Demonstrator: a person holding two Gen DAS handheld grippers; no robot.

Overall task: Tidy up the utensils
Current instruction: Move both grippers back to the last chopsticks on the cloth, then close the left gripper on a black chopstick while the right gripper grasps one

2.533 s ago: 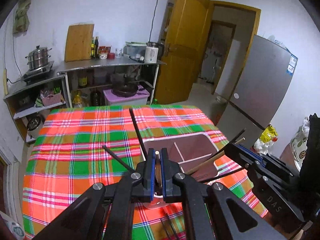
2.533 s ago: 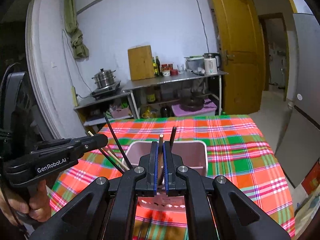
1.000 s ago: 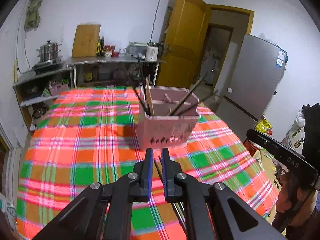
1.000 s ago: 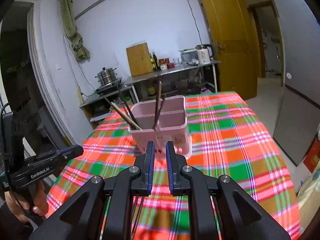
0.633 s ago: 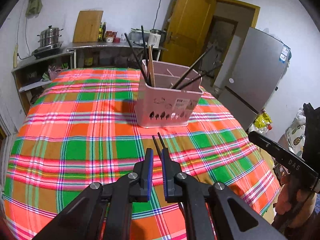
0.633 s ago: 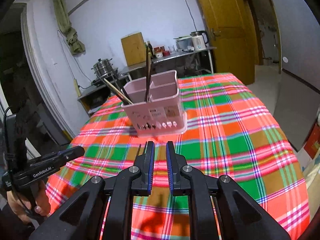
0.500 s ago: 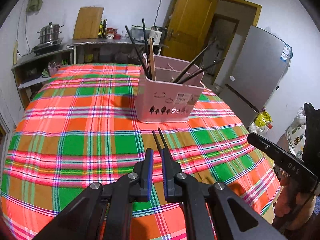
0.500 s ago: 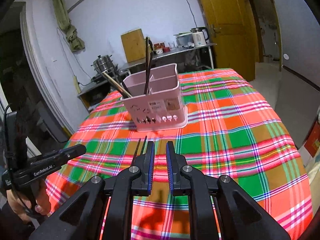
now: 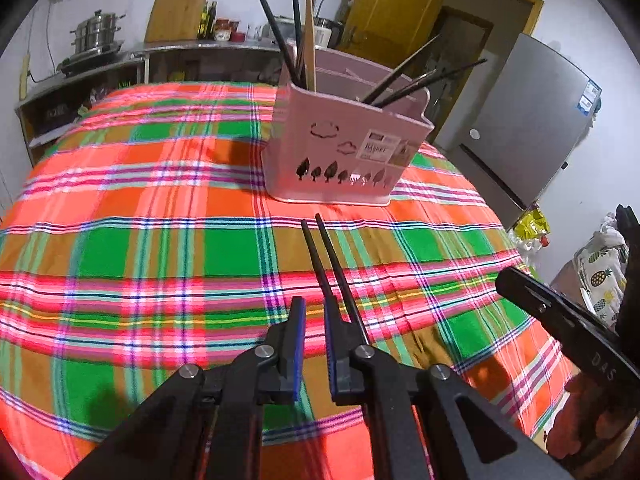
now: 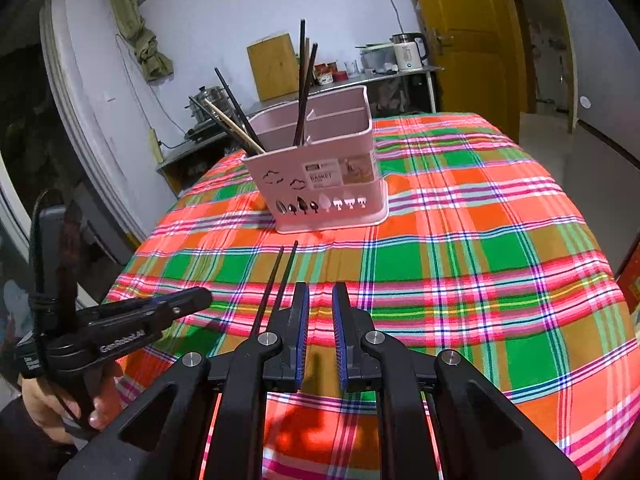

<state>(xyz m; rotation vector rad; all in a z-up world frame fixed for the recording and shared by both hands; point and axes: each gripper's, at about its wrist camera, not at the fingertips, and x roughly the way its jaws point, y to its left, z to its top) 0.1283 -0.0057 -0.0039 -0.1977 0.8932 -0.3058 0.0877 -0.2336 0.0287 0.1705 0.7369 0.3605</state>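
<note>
Opening left gripper (image 9: 311, 312), nothing between pads; aiming at black chopsticks (image 9: 332, 272) near table's (image 9: 120, 200) near edge. Right gripper (image 10: 320, 308) empty, slightly parted.

The near ends of the two black chopsticks (image 9: 332, 268) vanish behind the left gripper (image 9: 313, 320), whose jaws are opening. The holder (image 9: 344, 152) hides its chopsticks' lower ends, and its label print is too small to read. Beside the holder, the right gripper (image 9: 560, 320) is cut by the picture's edge.
</note>
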